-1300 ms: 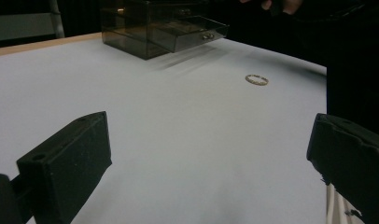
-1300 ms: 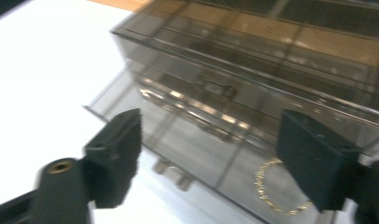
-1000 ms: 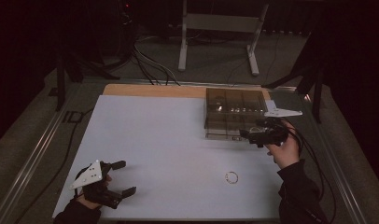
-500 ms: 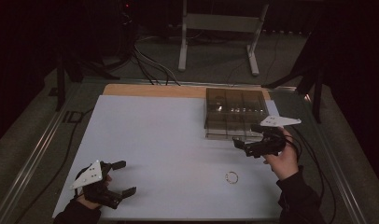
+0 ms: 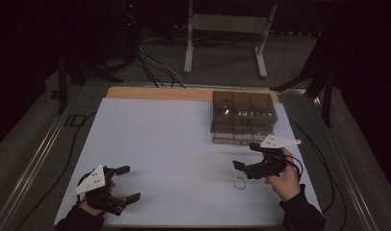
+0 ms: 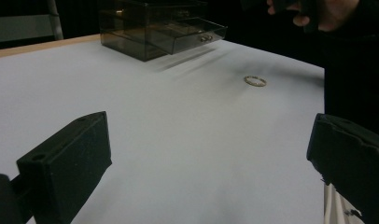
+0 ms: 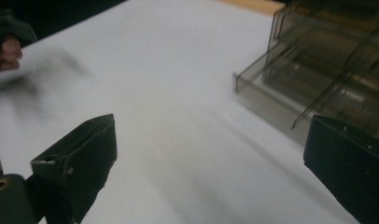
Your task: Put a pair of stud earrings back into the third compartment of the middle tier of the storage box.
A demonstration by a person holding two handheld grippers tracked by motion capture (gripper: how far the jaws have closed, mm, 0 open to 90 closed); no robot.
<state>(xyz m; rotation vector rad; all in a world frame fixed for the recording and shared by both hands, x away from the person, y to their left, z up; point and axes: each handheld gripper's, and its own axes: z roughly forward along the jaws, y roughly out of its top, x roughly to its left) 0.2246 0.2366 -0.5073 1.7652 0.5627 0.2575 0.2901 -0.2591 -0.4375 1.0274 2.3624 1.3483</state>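
Ring: a small thin gold-coloured ring (image 5: 239, 183) lies flat on the white desk top, near the right front part of it; in the left gripper view it shows as a ring (image 6: 255, 81) lying alone on the white surface, well in front of the drawer box.
Right hand-held gripper: the right hand-held gripper (image 5: 245, 158) is held low over the desk just beside the ring, a little behind and to the right of it, not touching it; its jaws are spread wide with nothing between them, and point toward the left side of the desk.
Right hand: the right hand (image 5: 281, 175) grips it from the desk's front right, in a dark sleeve.
Drawer box: a smoky see-through drawer box (image 5: 242, 116) stands at the far right of the desk; its lowest drawer is pulled out a little toward the front. Small bright items lie inside, too small to tell.
Left hand-held gripper: the left hand-held gripper (image 5: 127, 183) is at the front left corner of the desk, well apart from the ring, jaws spread wide and empty.
Desk: a white sheet covers the desk (image 5: 160, 139), with a wooden strip bare along the far edge.
Writing: no brand, label or lettering can be read on anything.
Floor: cables (image 5: 155, 65) and a grey metal stand (image 5: 227, 29) lie beyond the desk.
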